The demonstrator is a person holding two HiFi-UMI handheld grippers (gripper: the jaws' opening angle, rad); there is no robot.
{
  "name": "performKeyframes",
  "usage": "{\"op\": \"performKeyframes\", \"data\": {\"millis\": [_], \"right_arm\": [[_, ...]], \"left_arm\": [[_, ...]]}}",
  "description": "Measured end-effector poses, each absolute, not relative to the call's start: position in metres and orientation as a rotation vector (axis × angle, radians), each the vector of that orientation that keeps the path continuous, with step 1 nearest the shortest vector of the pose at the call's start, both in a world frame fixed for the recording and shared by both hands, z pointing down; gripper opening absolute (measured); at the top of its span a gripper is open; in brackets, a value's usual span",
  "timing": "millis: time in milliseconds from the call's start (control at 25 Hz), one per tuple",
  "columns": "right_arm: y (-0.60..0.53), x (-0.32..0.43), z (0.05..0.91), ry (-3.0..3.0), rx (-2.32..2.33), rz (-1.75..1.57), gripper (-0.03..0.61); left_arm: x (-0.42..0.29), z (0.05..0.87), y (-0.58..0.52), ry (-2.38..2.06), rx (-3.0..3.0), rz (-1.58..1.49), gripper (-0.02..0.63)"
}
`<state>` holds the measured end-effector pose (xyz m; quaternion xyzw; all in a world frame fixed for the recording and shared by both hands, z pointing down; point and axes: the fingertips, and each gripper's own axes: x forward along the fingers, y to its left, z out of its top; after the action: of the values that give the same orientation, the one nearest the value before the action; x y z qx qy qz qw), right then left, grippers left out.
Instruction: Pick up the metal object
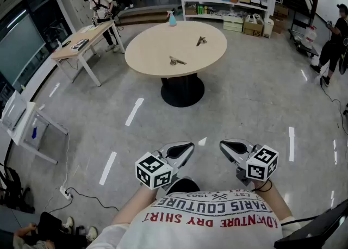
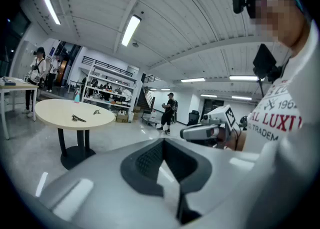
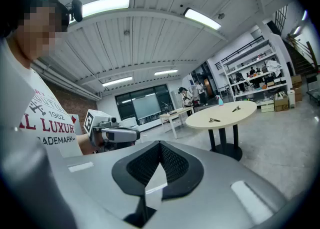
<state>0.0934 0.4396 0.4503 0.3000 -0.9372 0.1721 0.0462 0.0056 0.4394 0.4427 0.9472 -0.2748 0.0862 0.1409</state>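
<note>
Left tongs (image 1: 185, 148): completely closed, the two tips pressed together in the left gripper view, nothing between them; held low in front of the person's white shirt (image 1: 212, 218).
Right tongs (image 1: 225, 145): also closed with the tips meeting, holding nothing; beside the left tongs, at 3 o'clock from it.
Round desk (image 1: 152, 47): at 12 o'clock from both tongs, well apart from them, standing on a black foot on the grey floor (image 1: 244, 101).
Near metal object (image 1: 176, 61): lies flat on the desk top, at 6 o'clock from the centre of the top.
Far metal object (image 1: 201, 41): lies on the same top at 2 o'clock from the centre, apart from the near one.
Spray bottle (image 1: 172, 19): upright at the 12 o'clock rim of the desk.
Long desk (image 1: 84, 38): at 10 o'clock from the round desk, with a standing person (image 1: 100, 3) behind it.
</note>
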Motion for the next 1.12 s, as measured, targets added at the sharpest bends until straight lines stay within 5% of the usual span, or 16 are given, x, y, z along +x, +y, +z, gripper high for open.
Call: {"op": "performKeyframes", "data": {"millis": [1120], "right_arm": [[-0.079,0.022,0.450,-2.859,0.883,0.535,0.002]], "left_arm": [[-0.067,0.453,-0.085,-0.880,2.697,0.306,0.003]]}}
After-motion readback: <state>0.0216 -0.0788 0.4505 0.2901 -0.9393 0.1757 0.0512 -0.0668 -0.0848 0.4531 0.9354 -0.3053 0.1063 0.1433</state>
